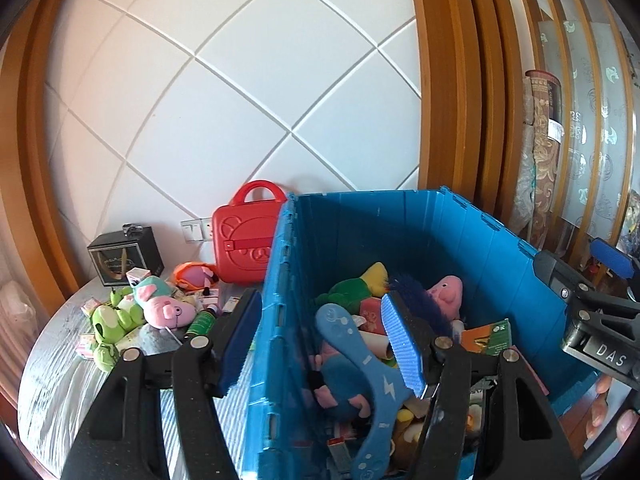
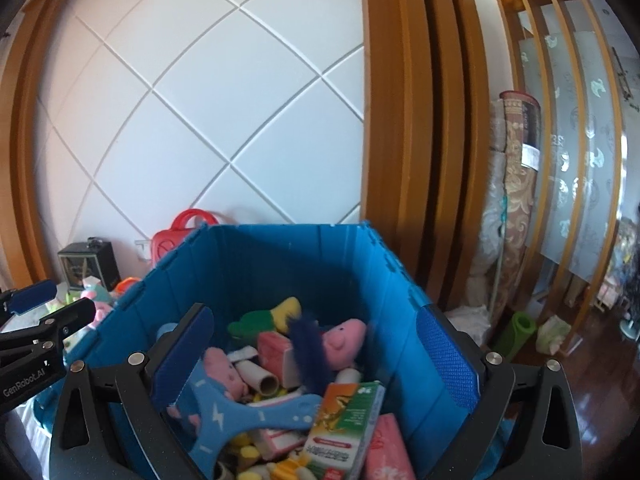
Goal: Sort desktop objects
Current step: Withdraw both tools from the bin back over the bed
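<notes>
1. Left wrist view, gripper: the left gripper is standing spread wide and holding nothing. One finger is hanging outside the blue crate over the counter; the other is hanging inside, so the jaws are straddling the crate's near wall.

2. Left wrist view, things to sort: a loose pile is lying on the counter ahead and to the left of this gripper, well clear of the crate: a green frog plush, a pink pig plush, a green bottle and small boxes. The left gripper is the nearer one to this pile. The bottle is lying just beyond the outer finger, its long axis running away toward the wall.

3. Left wrist view, surroundings: a red case and a black box are standing against the wall behind the pile. In my judgement the crate wall between the fingers is the obstacle; the gripper needs lifting clear before swinging left.

4. Right wrist view, gripper: the right gripper is also spread and empty, hovering over the crate's interior.

5. Right wrist view, contents: sorted items are filling the crate below, among them a blue paddle-shaped toy, a pink plush, a cardboard tube and an orange-green carton.
</notes>
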`<state>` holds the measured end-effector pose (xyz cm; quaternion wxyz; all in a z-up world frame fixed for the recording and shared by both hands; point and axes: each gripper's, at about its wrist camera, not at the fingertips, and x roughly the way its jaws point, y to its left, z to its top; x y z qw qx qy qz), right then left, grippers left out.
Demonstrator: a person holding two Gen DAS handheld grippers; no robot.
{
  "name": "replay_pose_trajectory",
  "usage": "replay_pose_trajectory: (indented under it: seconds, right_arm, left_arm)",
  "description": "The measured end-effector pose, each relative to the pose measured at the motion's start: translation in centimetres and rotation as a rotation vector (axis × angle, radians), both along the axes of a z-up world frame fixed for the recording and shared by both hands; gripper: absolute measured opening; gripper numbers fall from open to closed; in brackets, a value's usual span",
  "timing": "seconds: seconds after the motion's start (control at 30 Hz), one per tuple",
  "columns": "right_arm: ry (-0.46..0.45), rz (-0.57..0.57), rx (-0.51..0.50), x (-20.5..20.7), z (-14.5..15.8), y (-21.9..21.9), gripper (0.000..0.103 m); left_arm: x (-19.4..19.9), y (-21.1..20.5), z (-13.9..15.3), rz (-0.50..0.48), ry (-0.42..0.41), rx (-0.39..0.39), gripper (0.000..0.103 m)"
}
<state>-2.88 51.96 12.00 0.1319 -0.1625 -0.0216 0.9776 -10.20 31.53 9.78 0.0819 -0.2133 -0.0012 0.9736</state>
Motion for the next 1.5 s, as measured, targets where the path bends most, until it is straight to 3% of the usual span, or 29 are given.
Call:
replay_pose_trajectory:
  seconds: [0.37, 0.63, 0.83, 0.93, 1.1, 1.5]
  right_arm:
    - [0.005, 0.217, 0.005, -2.3, -0.2, -12.3, 0.103]
    - [0.022, 0.272, 0.027, -3.7, -1.6, -25.0, 0.103]
    - [-0.007, 0.228, 0.007, -6.9, -4.4, -33.9, 0.103]
    - [-0.114, 0.198, -0.043, -9.0, -7.3, -35.6, 0.103]
    - [-0.275, 0.108, 0.008, -10.7, -12.4, -36.7, 0.103]
    - [-0.457, 0.11, -0.036, -16.5, -19.5, -34.4, 0.103]
  left_arm:
    - [1.1, -15.1, -1.8, 0.158, 0.004, 0.117, 0.062]
    - [-0.2, -29.2, -5.5, 0.192, -0.05, 0.097, 0.062]
    - [-3.2, -39.7, -9.2, 0.208, -0.168, 0.061, 0.062]
    - [-4.6, -43.3, -11.5, 0.208, -0.217, 0.063, 0.062]
    - [-6.8, -47.0, -15.5, 0.214, -0.309, 0.095, 0.062]
    - [-10.0, -50.5, -21.9, 0.332, -0.49, 0.106, 0.062]
